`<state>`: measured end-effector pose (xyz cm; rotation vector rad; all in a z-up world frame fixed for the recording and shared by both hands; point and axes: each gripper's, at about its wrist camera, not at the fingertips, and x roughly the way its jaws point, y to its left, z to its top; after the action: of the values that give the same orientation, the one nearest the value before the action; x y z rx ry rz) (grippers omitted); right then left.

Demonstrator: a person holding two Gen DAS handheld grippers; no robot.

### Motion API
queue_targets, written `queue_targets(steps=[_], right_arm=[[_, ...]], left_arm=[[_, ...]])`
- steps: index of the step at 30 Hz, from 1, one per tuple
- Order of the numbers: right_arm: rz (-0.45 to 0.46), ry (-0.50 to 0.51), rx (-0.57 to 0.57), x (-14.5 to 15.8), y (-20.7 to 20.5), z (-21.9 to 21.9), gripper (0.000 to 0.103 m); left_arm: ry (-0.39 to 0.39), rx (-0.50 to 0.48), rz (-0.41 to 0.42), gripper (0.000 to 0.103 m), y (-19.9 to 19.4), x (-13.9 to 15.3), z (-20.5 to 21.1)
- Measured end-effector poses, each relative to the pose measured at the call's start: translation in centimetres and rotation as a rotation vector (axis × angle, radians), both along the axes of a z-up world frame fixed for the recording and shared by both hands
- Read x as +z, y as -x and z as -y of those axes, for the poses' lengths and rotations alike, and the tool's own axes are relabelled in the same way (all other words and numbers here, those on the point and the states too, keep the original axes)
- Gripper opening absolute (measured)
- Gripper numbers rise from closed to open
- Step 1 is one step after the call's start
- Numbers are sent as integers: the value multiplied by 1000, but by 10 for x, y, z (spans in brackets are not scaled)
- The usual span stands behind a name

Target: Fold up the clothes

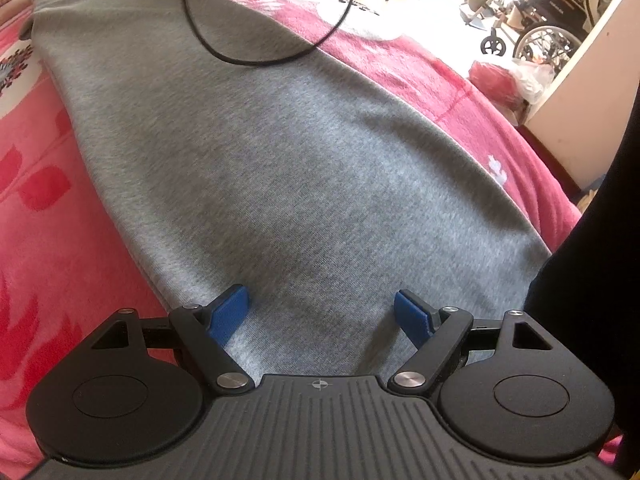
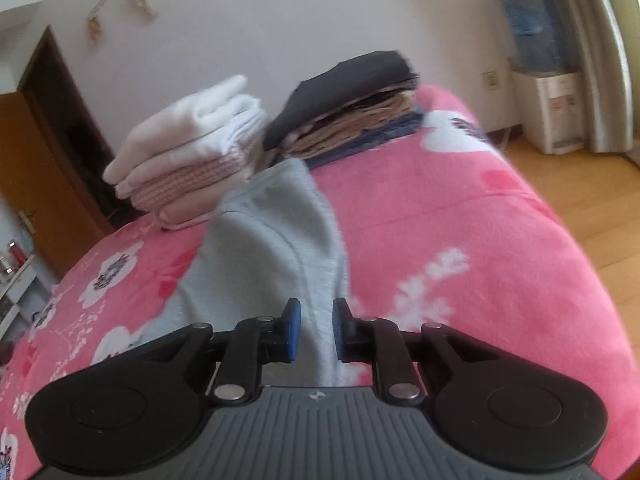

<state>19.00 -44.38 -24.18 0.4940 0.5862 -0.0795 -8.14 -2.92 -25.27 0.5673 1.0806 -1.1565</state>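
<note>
Garment: a grey knit garment (image 1: 304, 168) lies spread lengthwise on the pink floral bed (image 1: 44, 216); in the right wrist view it runs from my gripper up toward the folded stacks.
Landmark: a white-and-pink folded stack (image 2: 192, 148) and a dark-topped stack (image 2: 352, 100) sit at the far end of the bed, just beyond the garment's far end.
Left gripper (image 1: 322, 316): jaws spread wide over the garment's near end, nothing between the blue pads (image 1: 230, 312).
Right gripper (image 2: 316, 330): jaws narrowly apart over the grey cloth; I see no fabric pinched.
Handling, judged: light, soft, limp; it should drape and wrinkle, not hold shape; fleece on a plush blanket may drag.
Where I would take hold: at a hem or corner edge, pinching all layers together.
Hazard: a black cable (image 1: 256, 60) loops above the garment.
</note>
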Motion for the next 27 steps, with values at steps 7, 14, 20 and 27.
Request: queue_targets(steps=[7, 14, 20, 27], right_arm=[[-61, 43, -89, 1, -24, 9, 15], [55, 199, 110, 63, 45, -2, 15], [43, 400, 522, 108, 110, -62, 16], [-213, 483, 734, 49, 163, -142, 16]], left_arm=[[-3, 14, -3, 83, 1, -1, 3], [6, -6, 8, 83, 2, -1, 1], [-1, -35, 35, 83, 6, 0, 2], [15, -27, 93, 83, 17, -2, 0]])
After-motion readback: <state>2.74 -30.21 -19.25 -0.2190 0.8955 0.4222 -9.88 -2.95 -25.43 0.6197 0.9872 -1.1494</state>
